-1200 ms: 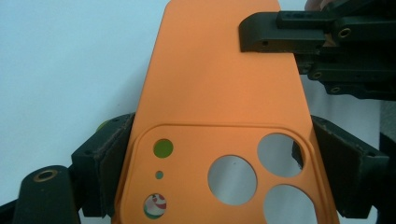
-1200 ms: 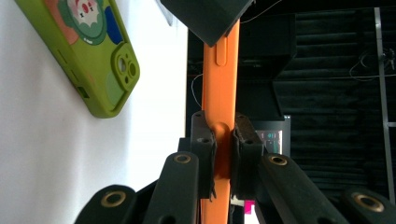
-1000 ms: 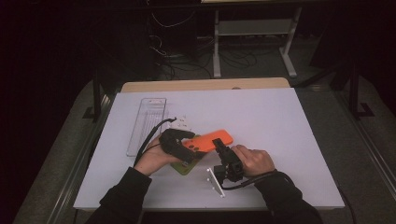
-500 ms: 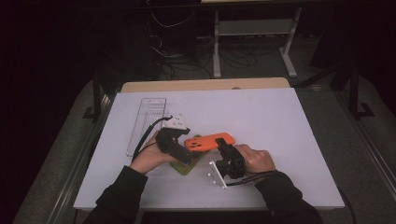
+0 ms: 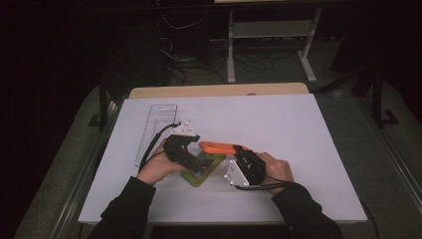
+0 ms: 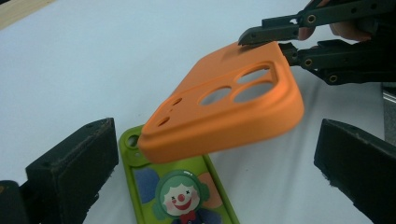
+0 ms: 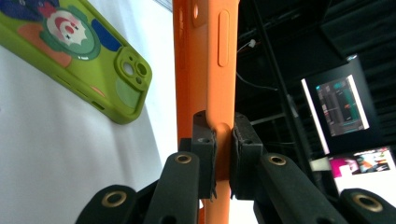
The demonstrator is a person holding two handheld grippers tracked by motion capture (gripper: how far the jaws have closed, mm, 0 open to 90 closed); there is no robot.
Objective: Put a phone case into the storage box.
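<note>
From above, I see both grippers working low on the white surface (image 5: 298,129). My left gripper (image 5: 185,148) sits over the green case (image 5: 203,169), which lies flat on the surface. My right gripper (image 5: 242,162) has the orange case (image 5: 219,147) by one end, lifted off the surface and reaching toward the left gripper, just above the green one. A clear tray (image 5: 155,130) lies on the surface beyond the left hand (image 5: 158,168), apart from the cases.

Over to the left gripper view: its fingers (image 6: 77,170) have just been opening and now stand spread wide, pressing on nothing. The orange case (image 6: 224,114) hangs in the gap between them, tilted, camera holes facing me, clear of both pads. Below it the green case (image 6: 187,196) lies on the surface, its clown print up, the top corner tucked under the orange one. At upper right the right gripper (image 6: 275,41) pinches the far edge of the orange case.

Now the right gripper view: the fingers (image 7: 204,140) are pressed onto the orange case (image 7: 208,56), clamping its rim from both sides. That case runs straight away from the gripper. The green case (image 7: 79,60) lies on the surface to the left, near the orange one; I cannot tell from here whether they touch.
</note>
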